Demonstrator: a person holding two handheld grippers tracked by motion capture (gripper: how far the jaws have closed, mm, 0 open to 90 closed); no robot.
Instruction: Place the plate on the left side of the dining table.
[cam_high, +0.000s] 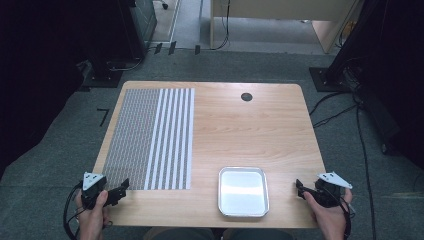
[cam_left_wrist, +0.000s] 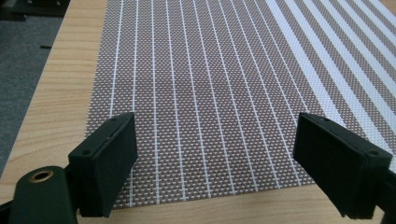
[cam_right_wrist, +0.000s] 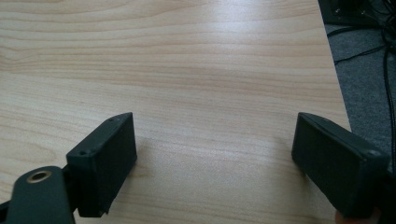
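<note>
- The light wooden table (cam_high: 250, 130) with rounded corners stands on a grey carpet floor (cam_high: 240, 65), and a small round black hole (cam_high: 246, 96) is near its far edge.
- A rectangular woven placemat in brown and white (cam_high: 150, 140) lies flat on the left part of the table. Its left side has thin white lines and its right side has wide white stripes.
- A shiny square metal tray (cam_high: 243, 192) with rounded corners sits near the front edge of the table, a little right of the middle. It is apart from the placemat.
- The left gripper (cam_high: 122, 186) is held by the person's left hand (cam_high: 92, 212) at the front left corner of the table, just beside the near left corner of the placemat.
- In the left gripper view, the left gripper (cam_left_wrist: 217, 154) has its two black jaws standing wide apart, and nothing is between them. Below them I see the near edge of the placemat (cam_left_wrist: 210, 93) and a strip of bare wood.
- The right gripper (cam_high: 299, 188) is held by the person's right hand (cam_high: 330, 215) at the front right corner of the table, near the tray but not touching it.
- In the right gripper view, the right gripper (cam_right_wrist: 215, 154) also has its jaws wide apart, with nothing between them, above the bare table (cam_right_wrist: 187, 70) close to its right edge.
</note>
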